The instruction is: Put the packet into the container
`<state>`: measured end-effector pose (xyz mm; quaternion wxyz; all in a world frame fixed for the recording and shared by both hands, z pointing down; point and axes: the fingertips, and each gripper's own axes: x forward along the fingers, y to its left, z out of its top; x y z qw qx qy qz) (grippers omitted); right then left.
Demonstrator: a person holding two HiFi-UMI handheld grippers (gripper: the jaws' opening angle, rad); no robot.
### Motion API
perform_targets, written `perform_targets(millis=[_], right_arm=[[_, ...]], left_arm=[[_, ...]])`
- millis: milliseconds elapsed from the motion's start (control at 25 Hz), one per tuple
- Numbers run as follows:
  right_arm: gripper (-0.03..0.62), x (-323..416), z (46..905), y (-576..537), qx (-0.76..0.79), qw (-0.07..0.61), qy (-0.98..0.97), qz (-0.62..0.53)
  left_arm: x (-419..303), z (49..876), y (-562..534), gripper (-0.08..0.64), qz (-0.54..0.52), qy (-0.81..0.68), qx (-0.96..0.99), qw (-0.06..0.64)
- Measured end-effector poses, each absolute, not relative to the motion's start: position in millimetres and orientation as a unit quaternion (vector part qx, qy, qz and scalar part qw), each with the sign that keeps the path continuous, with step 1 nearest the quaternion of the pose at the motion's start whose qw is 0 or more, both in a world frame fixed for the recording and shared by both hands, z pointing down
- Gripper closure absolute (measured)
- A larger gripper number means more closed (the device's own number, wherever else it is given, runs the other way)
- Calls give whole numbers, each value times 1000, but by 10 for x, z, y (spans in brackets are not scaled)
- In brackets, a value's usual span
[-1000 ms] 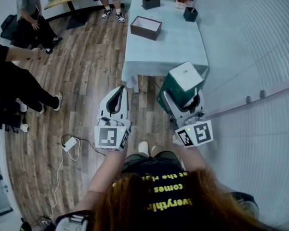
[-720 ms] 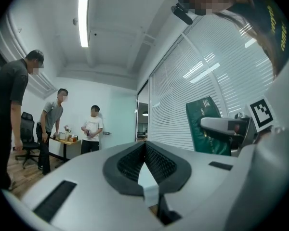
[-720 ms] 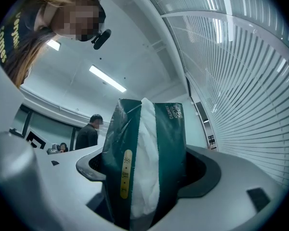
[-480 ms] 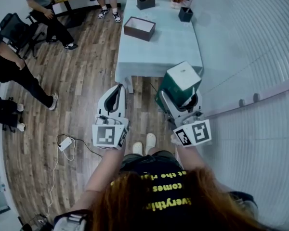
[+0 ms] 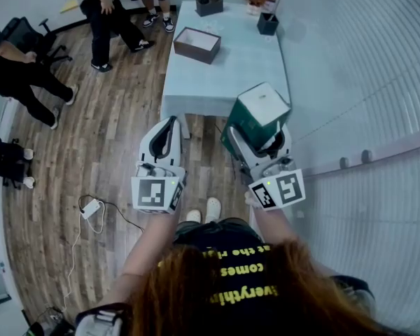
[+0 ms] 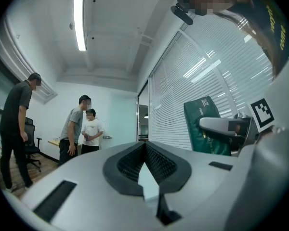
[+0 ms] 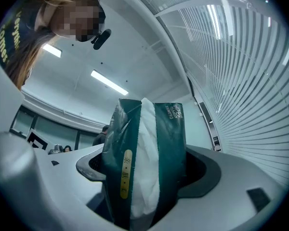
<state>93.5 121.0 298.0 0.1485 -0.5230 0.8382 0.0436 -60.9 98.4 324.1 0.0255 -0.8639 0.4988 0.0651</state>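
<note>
Right tongs [image 5: 260, 140] clamp green packet [image 5: 257, 114] | left tongs [image 5: 168, 126] closed, empty | advice: carry level to container [image 5: 196, 44] on bench [image 5: 231, 75], release low.

Ceiling strip lights [image 6: 78, 23] are flooding the room with even, cool brightness, and only soft shadows are falling on the wood floor [image 5: 119, 124]. Glare is streaking along the slatted wall [image 7: 241, 71] at the right. Fisheye distortion is bending straight lines near every edge, and dark corners are ringing both gripper views. The packet [image 7: 144, 167] is showing sharp, while the far background behind it is looking soft.
</note>
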Motion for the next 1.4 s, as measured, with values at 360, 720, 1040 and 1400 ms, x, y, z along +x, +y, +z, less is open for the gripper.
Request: perform_targets(millis=[360, 720, 1040, 1400], right_arm=[[187, 1214, 3093, 983, -512, 144, 846, 36], [187, 1332, 3103, 912, -508, 147, 848, 38], [188, 1348, 3127, 782, -509, 148, 848, 27], [189, 1266, 3155, 543, -515, 144, 845, 26]], left_arm=[[-305, 3308, 793, 558, 63, 502, -862, 32], [-182, 3262, 709, 558, 54, 514, -856, 30], [-175, 3278, 617, 558, 51, 511, -857, 32], [-267, 3324, 349, 558, 52, 508, -859, 26]])
